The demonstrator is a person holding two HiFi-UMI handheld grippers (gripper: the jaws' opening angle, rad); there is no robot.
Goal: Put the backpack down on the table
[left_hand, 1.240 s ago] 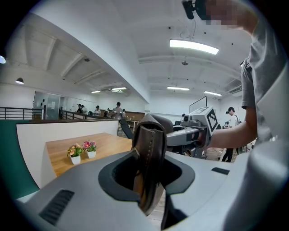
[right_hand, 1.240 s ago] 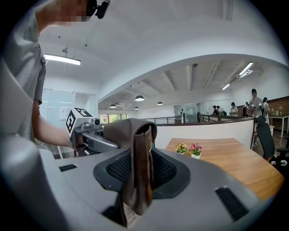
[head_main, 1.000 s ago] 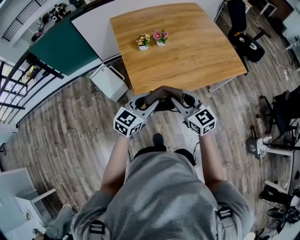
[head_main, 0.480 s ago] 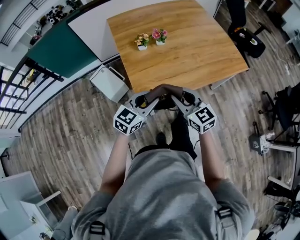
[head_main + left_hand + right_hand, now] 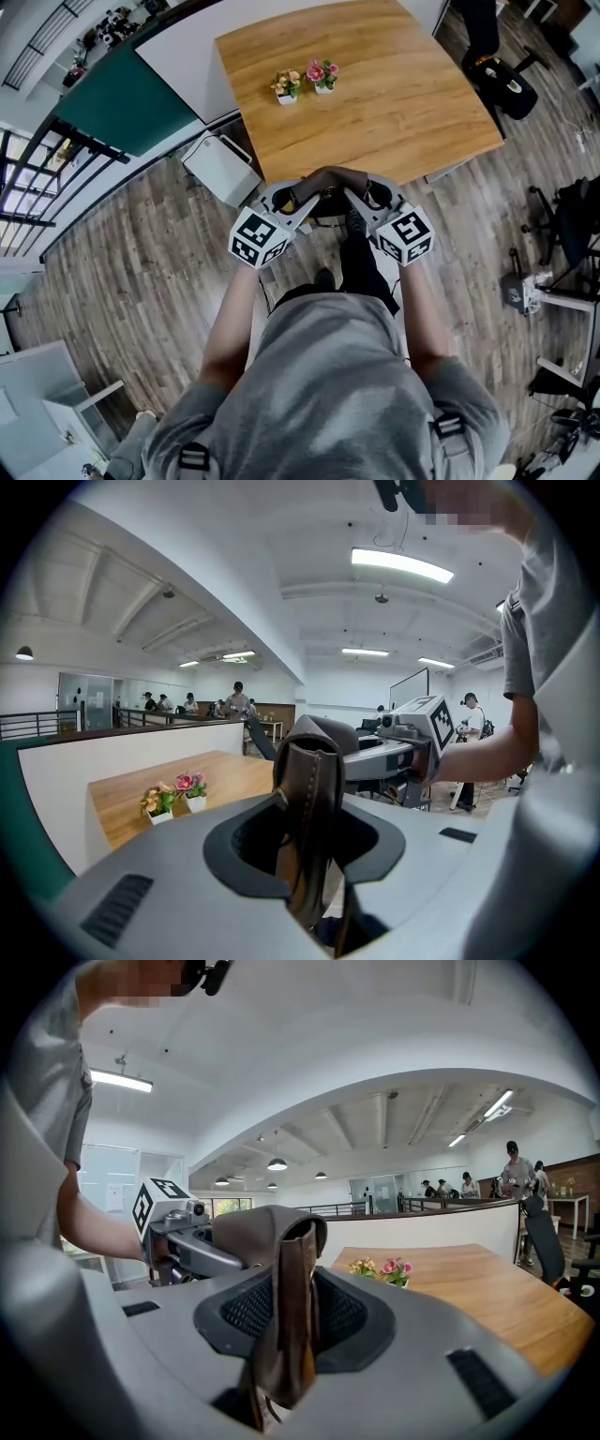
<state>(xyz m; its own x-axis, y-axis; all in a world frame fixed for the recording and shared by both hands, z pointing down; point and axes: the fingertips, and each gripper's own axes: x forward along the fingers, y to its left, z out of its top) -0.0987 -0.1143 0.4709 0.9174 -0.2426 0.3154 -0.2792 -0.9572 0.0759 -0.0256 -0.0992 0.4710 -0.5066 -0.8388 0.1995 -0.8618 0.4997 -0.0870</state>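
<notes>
Bright, even indoor light; sharp, fisheye-bent edges

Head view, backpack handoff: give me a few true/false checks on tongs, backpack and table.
1. Left tongs and right tongs both clamp the brown leather strap. True.
2. The backpack sits on the wooden table. False: it is held up by the strap at the table's near edge.
3. Two flower pots stand on the table. True.
4. The pots are beside the tongs. False: they stand toward the far side.
</notes>
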